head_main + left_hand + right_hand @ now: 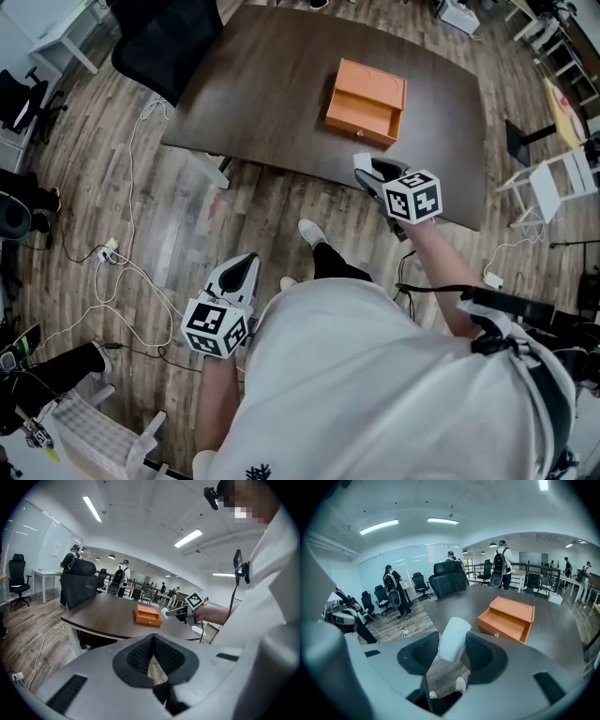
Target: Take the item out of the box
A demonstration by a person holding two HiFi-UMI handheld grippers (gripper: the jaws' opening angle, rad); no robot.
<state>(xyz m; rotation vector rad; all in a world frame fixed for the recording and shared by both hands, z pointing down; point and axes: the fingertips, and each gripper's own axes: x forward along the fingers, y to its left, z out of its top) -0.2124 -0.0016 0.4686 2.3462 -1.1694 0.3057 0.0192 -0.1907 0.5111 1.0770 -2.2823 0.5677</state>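
The right hand-held gripper (452, 651) clasps a white cylinder (453, 637), held clear of the orange box (366, 101), whose drawer stands open on the table (262, 84). The left hand-held gripper (246, 269), closed and empty, hangs low, apparently unneeded.

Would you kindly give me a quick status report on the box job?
Left tongs shut, empty. Right tongs shut on white roll, clear of orange box. Box drawer open, looks empty. Nothing in the way.
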